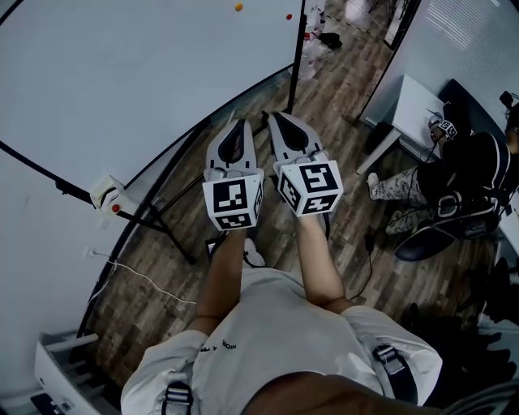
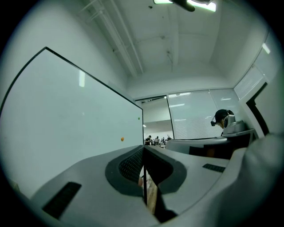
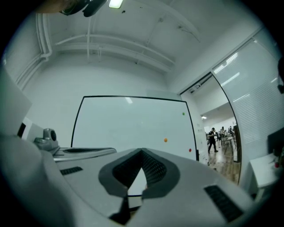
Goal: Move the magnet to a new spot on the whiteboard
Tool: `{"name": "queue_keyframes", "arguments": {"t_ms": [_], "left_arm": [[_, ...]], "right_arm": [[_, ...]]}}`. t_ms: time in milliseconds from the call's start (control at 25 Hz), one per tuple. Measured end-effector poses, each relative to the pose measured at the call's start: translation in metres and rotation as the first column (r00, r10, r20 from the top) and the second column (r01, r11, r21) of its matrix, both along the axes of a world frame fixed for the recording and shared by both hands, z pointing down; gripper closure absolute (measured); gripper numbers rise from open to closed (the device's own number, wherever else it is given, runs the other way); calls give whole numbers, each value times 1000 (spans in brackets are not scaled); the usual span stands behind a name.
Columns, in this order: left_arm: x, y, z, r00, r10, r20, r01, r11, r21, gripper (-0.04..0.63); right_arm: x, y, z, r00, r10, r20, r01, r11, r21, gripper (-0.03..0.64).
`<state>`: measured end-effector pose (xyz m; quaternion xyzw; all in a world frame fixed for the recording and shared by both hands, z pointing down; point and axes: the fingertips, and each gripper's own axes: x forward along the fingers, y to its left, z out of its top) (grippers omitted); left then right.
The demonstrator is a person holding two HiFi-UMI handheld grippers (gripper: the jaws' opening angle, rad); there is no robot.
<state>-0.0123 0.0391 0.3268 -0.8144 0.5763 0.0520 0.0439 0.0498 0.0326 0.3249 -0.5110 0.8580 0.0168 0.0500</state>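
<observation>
The whiteboard stands ahead and to the left. On its far end sit a small orange magnet and a red magnet. The right gripper view shows the orange magnet, a green magnet and the red magnet on the whiteboard. In the left gripper view the orange magnet and the green magnet are visible. My left gripper and right gripper are held side by side, short of the board, both shut and holding nothing.
The board's black stand legs spread over the wooden floor, with a white cable near them. A seated person and a white table are at the right. A person wearing a headset shows in the left gripper view.
</observation>
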Motion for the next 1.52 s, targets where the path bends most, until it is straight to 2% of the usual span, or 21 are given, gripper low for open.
{"name": "queue_keyframes", "arguments": {"t_ms": [240, 600, 1080, 1520], "left_arm": [[-14, -64, -14, 1000, 11, -3, -11, 1000, 8, 592], [-43, -132, -14, 999, 34, 11, -34, 999, 12, 592], [-57, -166, -12, 998, 66, 11, -66, 998, 6, 592], [-34, -202, -9, 999, 32, -1, -32, 999, 6, 592]], "right_arm": [[-11, -62, -8, 1000, 24, 1, -24, 1000, -6, 603], [-41, -128, -7, 998, 58, -5, -58, 998, -17, 603], [-57, -160, -6, 996, 85, -22, -86, 996, -27, 604], [-35, -196, -6, 998, 56, -33, -56, 998, -15, 603]]}}
